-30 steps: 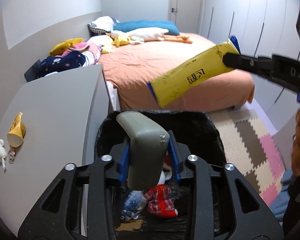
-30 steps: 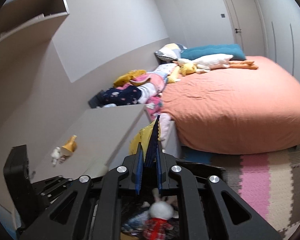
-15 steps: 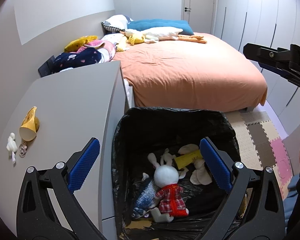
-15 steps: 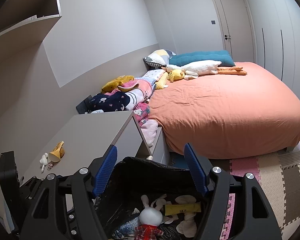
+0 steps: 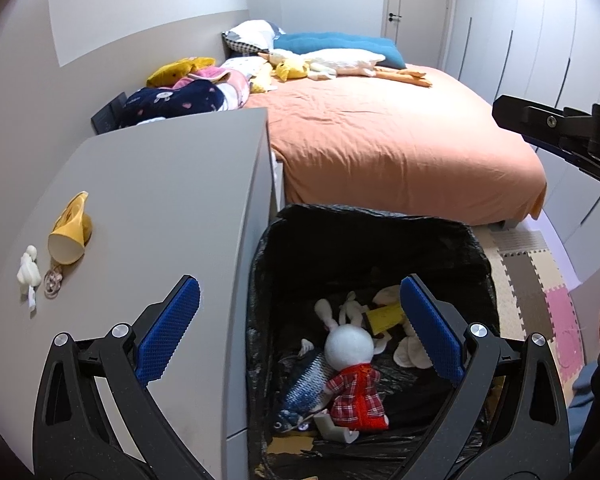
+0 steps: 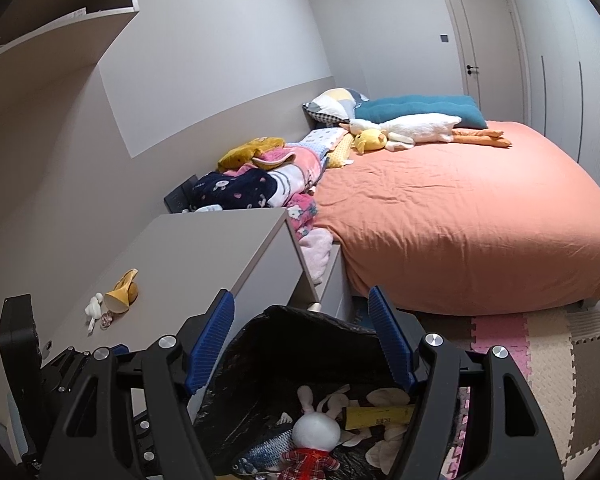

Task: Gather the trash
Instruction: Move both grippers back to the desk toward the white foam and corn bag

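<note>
Both my tongs hang over the black-lined trash bin (image 5: 364, 232) with nothing between their blue pads. My left tongs (image 5: 296, 336) stand spread as wide as they go, one pad over the near edge of the grey bench (image 5: 160, 200) and the other over the bin's right side. My right tongs (image 6: 302, 340) are also apart, a little less wide, framing the bin's far rim; from the left wrist view I see them reaching in from the right edge, above the bed's near corner. Down in the bin I can see the trash: a white bunny doll in a red plaid dress (image 5: 352, 364), a blue-grey stuffed fish (image 5: 304, 392) lying against its left side, a yellow packet (image 5: 384, 316) just beyond the bunny's head, and some pale, flat cloth-like pieces (image 5: 410, 350) to the right, which I cannot identify. The bin stands on the floor just right of the bench. On the bench, well left of the bin, lie a yellow cone-shaped item (image 5: 70, 232) tipped on its side and a small white figure (image 5: 29, 272) just beside it. Beyond is a bed with an orange cover (image 5: 380, 144), pillows and plush toys at its far end, and a foam puzzle mat (image 6: 548, 356) covers the floor on the right.
</note>
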A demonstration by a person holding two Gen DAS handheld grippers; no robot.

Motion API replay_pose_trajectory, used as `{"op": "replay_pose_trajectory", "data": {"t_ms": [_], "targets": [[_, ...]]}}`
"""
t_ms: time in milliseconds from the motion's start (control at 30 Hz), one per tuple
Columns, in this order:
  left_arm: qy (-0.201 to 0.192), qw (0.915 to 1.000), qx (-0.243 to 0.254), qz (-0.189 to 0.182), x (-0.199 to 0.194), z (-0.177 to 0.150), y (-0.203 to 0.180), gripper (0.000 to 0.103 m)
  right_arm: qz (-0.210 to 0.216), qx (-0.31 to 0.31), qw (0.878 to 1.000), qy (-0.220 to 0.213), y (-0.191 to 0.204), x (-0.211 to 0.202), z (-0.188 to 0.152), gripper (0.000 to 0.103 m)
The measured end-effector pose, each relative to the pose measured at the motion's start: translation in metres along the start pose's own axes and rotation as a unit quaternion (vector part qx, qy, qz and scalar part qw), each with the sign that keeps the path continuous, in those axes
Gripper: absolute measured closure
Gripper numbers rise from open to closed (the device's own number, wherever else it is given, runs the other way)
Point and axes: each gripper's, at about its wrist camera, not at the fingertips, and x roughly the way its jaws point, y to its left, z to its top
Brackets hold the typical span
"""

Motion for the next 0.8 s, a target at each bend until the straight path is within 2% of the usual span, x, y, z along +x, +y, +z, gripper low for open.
{"op": "replay_pose_trajectory", "data": {"t_ms": [367, 800], "targets": [[0.01, 0.9981, -0.045, 0.042, -0.003, -0.004, 0.055, 0.006, 0.052, -0.039, 0.998, 0.021, 0.057, 0.032, 0.001, 0.033], [0.021, 0.9904, -0.099, 0.094, -0.011, -0.014, 0.133, 0.006, 0.113, -0.065, 0.99, 0.059, 0.127, 0.08, 0.004, 0.033]]}}
